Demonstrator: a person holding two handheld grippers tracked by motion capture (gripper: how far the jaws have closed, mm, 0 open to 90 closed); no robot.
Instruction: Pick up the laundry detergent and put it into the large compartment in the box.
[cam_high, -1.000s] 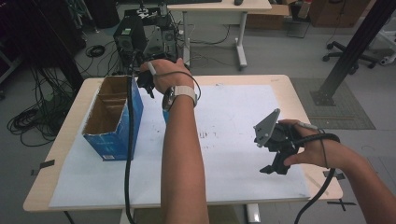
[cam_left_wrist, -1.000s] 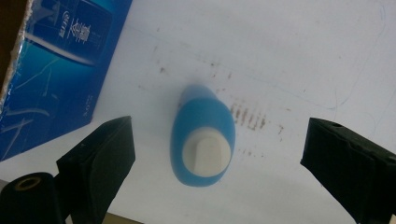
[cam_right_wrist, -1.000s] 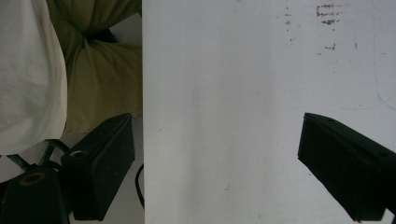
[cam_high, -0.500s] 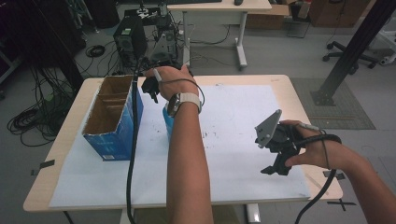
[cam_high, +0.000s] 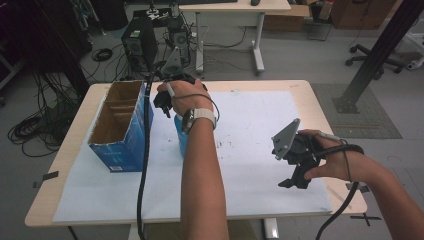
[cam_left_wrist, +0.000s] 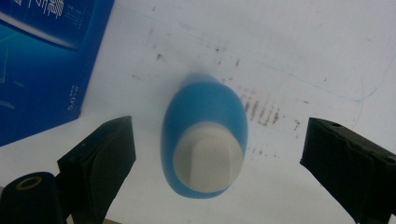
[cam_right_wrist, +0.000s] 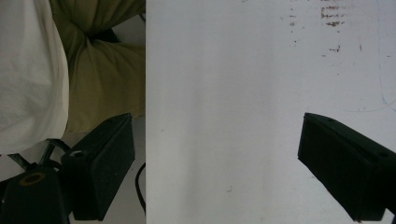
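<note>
Approach step judged: left gripper (cam_left_wrist: 212, 154), jaws spread, poised above upright blue bottle (cam_left_wrist: 204, 135); box (cam_high: 120, 125) at nine o'clock. Descent and closure needed. Right gripper (cam_right_wrist: 217, 163) released, idle.

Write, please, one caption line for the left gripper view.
Open left gripper poised above an upright blue bottle with white cap, beside a blue cardboard box.

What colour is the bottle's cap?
Off-white, on a blue bottle; the left gripper view shows the cap best.

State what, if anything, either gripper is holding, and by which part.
Nothing is held. The left gripper hangs open above the upright blue plastic bottle with a white cap, jaws clear of it. The right gripper is open over the white sheet.
</note>
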